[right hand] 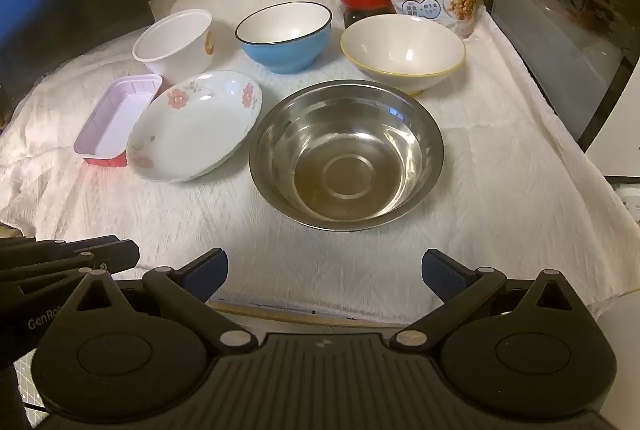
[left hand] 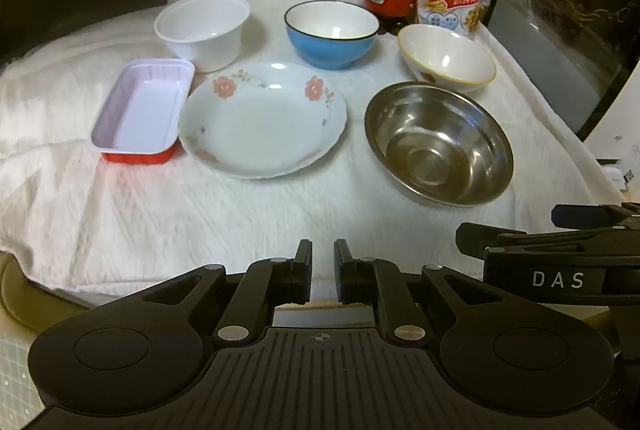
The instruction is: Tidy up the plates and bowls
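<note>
nothing is stacked yet, so i judge this as the opening grab and i'd start with the biggest piece. my right gripper (right hand: pixel 324 276) hangs with its jaws spread wide and empty, lined up on the steel bowl (right hand: pixel 346 154), which sits nearest on the white cloth (right hand: pixel 520 166); my left gripper (left hand: pixel 323 270) is clenched with nothing between the pads, parked short of the floral plate (left hand: pixel 262 118). plan: pinch the steel rim at its near edge, one pad inside, one outside, and lift straight. polished metal is thin-walled and probably slippery, and the fluffy cloth may drag. the plate is glazed, shallow, scalloped edge, just beside the steel bowl and touching the plastic tray (left hand: pixel 140 110), so i'd keep clear of it. behind: cream bowl (right hand: pixel 402 50) with a yellow rim, blue bowl (right hand: pixel 284 36) with a dark rim and white inside, both glossy with a foot, good for nesting. white plastic cup bowl (left hand: pixel 202 30) is thin and will likely flex. the tray is rectangular, ribbed, red outside.
</note>
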